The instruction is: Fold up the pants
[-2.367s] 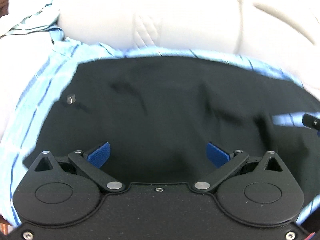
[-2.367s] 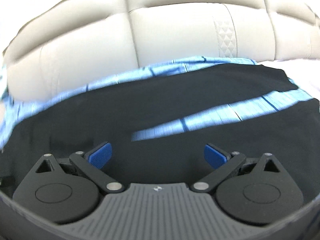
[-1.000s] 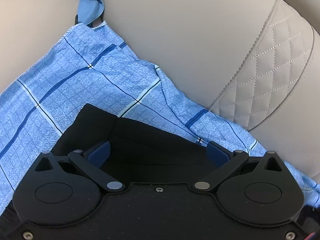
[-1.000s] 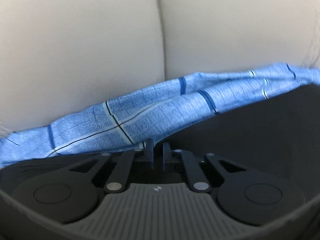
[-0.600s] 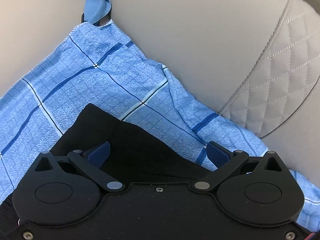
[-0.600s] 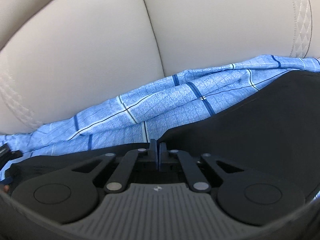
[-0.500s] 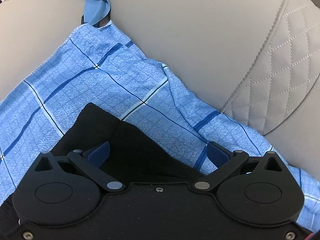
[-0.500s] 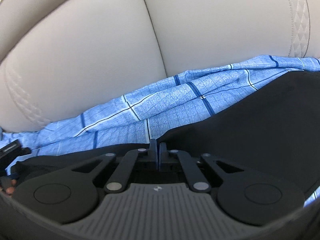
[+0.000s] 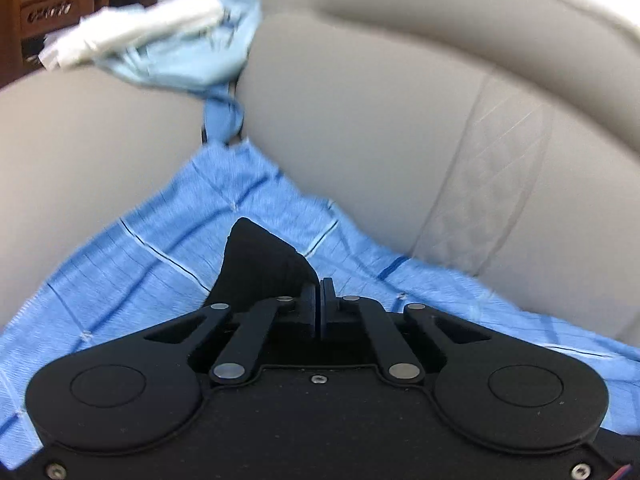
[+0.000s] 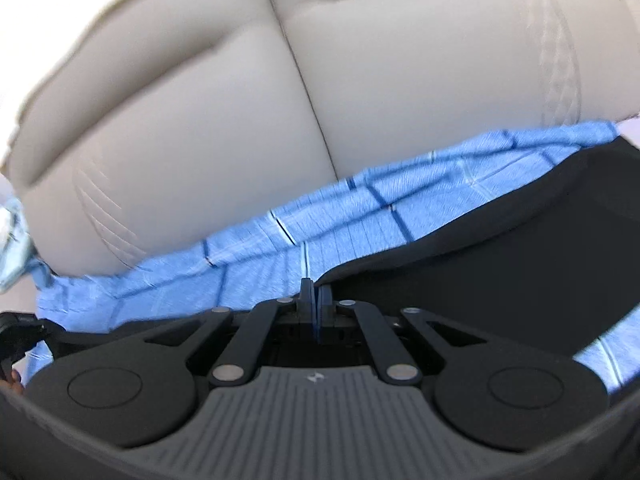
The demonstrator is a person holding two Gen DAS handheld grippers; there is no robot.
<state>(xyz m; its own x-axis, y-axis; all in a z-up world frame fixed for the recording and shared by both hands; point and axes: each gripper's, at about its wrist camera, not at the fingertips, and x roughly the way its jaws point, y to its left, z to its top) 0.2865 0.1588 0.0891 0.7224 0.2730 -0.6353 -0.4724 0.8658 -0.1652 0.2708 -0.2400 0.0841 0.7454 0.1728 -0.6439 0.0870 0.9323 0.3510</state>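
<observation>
The black pants lie on a blue checked cloth on a beige sofa seat. In the left wrist view my left gripper is shut on a corner of the pants, which sticks up ahead of the fingers. In the right wrist view my right gripper is shut on the pants' edge, and the black fabric stretches away to the right, lifted off the cloth. The left gripper's body shows at the far left edge of the right wrist view.
The blue checked cloth covers the seat under the pants and also shows in the right wrist view. The sofa backrest rises close ahead. A light blue and white bundle lies at the seat's far left; dark wooden furniture stands behind.
My left gripper has shut on the pants corner; it was open half a second ago. Both grippers have lifted and pulled back, so more of the sofa back shows.
</observation>
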